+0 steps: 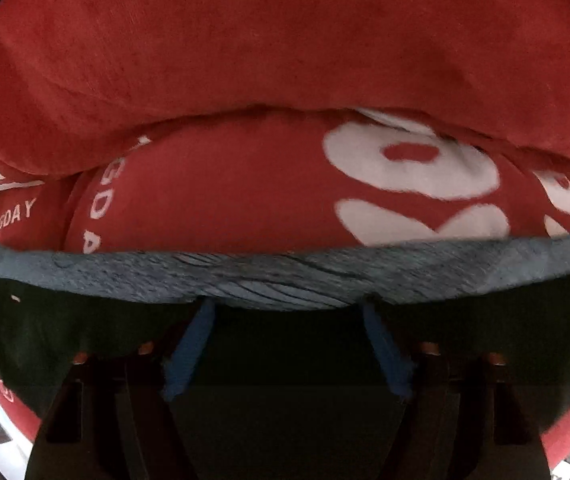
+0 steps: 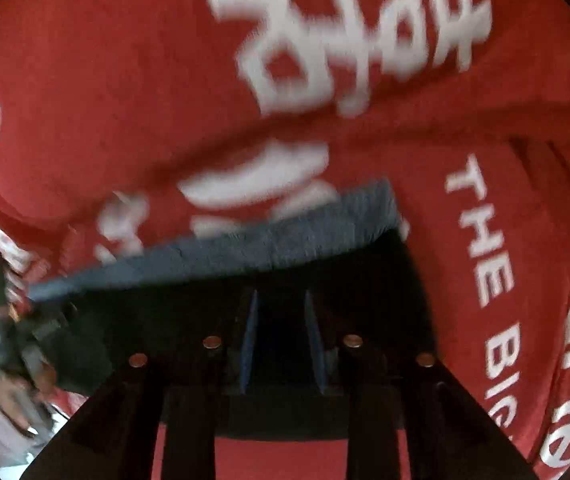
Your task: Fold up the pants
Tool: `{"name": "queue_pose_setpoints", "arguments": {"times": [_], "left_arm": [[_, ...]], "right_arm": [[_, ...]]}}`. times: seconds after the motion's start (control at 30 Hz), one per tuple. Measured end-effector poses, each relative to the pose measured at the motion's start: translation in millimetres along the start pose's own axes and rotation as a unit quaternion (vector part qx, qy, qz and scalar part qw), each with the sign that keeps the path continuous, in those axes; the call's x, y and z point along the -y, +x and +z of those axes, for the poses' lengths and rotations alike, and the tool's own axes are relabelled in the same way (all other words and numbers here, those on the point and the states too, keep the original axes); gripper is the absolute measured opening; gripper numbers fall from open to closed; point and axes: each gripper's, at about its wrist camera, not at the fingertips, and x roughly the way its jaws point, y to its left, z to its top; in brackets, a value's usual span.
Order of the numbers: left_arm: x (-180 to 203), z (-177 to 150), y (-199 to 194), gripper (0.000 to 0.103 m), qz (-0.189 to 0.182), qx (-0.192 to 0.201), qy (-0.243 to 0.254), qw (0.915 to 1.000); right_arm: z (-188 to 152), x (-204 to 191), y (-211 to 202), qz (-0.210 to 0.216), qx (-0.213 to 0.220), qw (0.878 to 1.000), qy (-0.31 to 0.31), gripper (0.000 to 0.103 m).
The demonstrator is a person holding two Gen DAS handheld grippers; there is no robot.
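Hovering steeply over a red cloth (image 1: 245,40) printed with white lettering, both tools point almost straight down at a pair of dark pants (image 1: 65,340) whose ribbed blue-grey waistband (image 1: 285,276) runs straight across in front of the fingers. In the left wrist view the left hand-held gripper (image 1: 287,344) stands wide, its two blue-padded fingers (image 1: 189,356) spread well apart with the dark fabric lying between and below them; the pads do not appear to press on anything, so the cloth looks free on this side. The waistband sits just beyond the fingertips, which suggests the tool is placed at the garment's upper edge to work that hem. In the right wrist view the right hand-held gripper (image 2: 281,344) is narrow, its blue pads (image 2: 249,344) close together with only a slim dark gap between them; the picture is blurred and dark there, so I cannot tell whether a pinch of fabric is caught in that gap. The band's corner (image 2: 381,204) lies ahead and to the right of these fingers, so this tool seems set near one end of the waist. Out at the left edge of this view another tool and part of a person show, too blurred to read. Judging by the layout, the pants are being set down or released after a fold, each tool keeping one part of the waist edge square.
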Motion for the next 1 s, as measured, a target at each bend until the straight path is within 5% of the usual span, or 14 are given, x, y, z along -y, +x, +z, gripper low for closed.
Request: {"name": "queue_pose_setpoints", "arguments": {"times": [0.17, 0.33, 0.47, 0.6, 0.67, 0.77, 0.83, 0.87, 1.0], "left_arm": [[-51.1, -12.2, -20.3, 0.085, 0.014, 0.001, -0.035, 0.9993], [-99.2, -54.6, -31.9, 0.085, 0.032, -0.02, -0.053, 0.9979], [-117.0, -91.7, -15.6, 0.085, 0.04, -0.058, -0.078, 0.9945], [-120.0, -105.2, -12.7, 0.091, 0.039, -0.037, -0.09, 0.9945], [-121.3, -104.6, -14.2, 0.091, 0.032, -0.041, -0.083, 0.9952], [-135.7, -102.6, -18.7, 0.091, 0.036, -0.053, -0.06, 0.9962], [-156.2, -103.1, -24.7, 0.091, 0.041, -0.046, -0.064, 0.996], [-167.7, -104.3, -27.7, 0.091, 0.042, -0.045, -0.072, 0.9955], [-223.8, -110.8, -35.2, 0.091, 0.058, -0.035, -0.106, 0.9921]], "right_arm": [[-28.9, 45.1, -36.3, 0.058, 0.046, 0.992, 0.104, 0.026], [-66.4, 78.6, -42.9, 0.151, 0.035, 0.963, 0.222, 0.029], [-71.8, 79.7, -24.8, 0.185, 0.034, 0.944, 0.27, 0.029], [-66.6, 80.3, -17.2, 0.158, 0.03, 0.947, 0.279, 0.003], [-68.3, 82.7, -18.5, 0.156, 0.035, 0.944, 0.289, 0.002], [-71.4, 57.1, -37.6, 0.125, 0.025, 0.966, 0.226, 0.016], [-75.6, 25.4, -41.3, 0.147, 0.008, 0.974, 0.175, 0.034], [-78.6, 3.5, -40.1, 0.158, -0.002, 0.976, 0.153, 0.053], [-98.3, -94.1, -9.4, 0.257, -0.064, 0.96, 0.093, 0.059]]}}
